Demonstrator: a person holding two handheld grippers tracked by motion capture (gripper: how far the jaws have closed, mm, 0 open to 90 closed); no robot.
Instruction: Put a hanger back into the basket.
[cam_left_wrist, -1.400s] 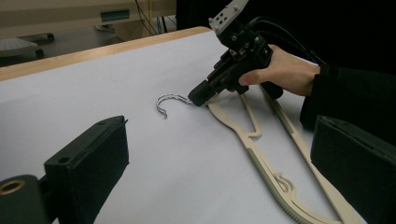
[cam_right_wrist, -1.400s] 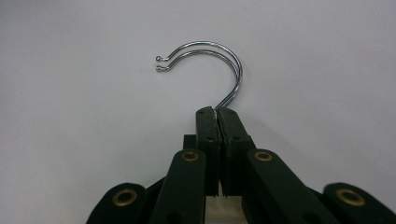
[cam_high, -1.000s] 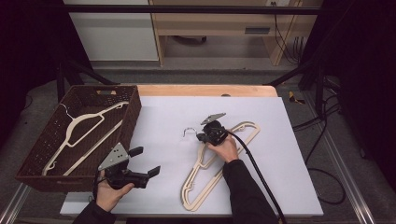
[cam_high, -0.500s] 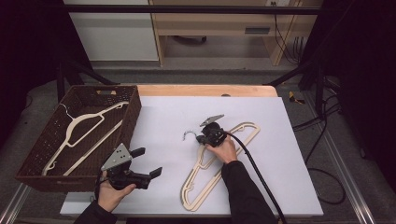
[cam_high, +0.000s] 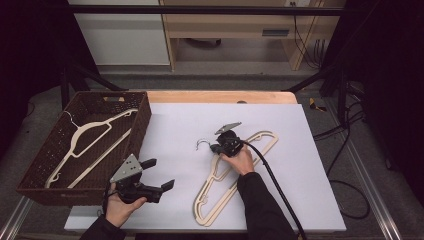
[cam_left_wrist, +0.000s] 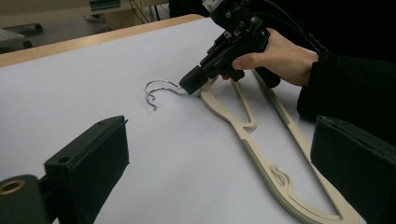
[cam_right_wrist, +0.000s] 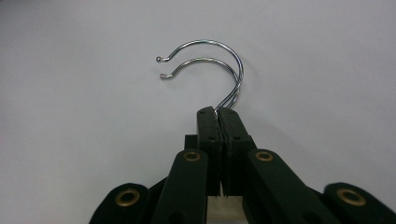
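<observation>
Hook (cam_right_wrist: 219, 70) stems vanish between the right gripper's (cam_right_wrist: 217, 113) closed jaws, hanger (cam_left_wrist: 261, 154) ends cut by the left gripper view's bottom edge, basket (cam_high: 142, 107) near corner partly behind the left gripper (cam_high: 159, 174).

The hangers (cam_high: 235, 182) are cream with shiny silver hooks (cam_right_wrist: 210, 70); one arm seems to carry a grey ribbed strip. The grippers (cam_high: 212, 148) are black, with brass-coloured rivets. The sheet (cam_high: 175, 125) is pale lilac-white, the basket (cam_high: 142, 120) dark brown weave, the table edge (cam_high: 220, 96) light wood.
</observation>
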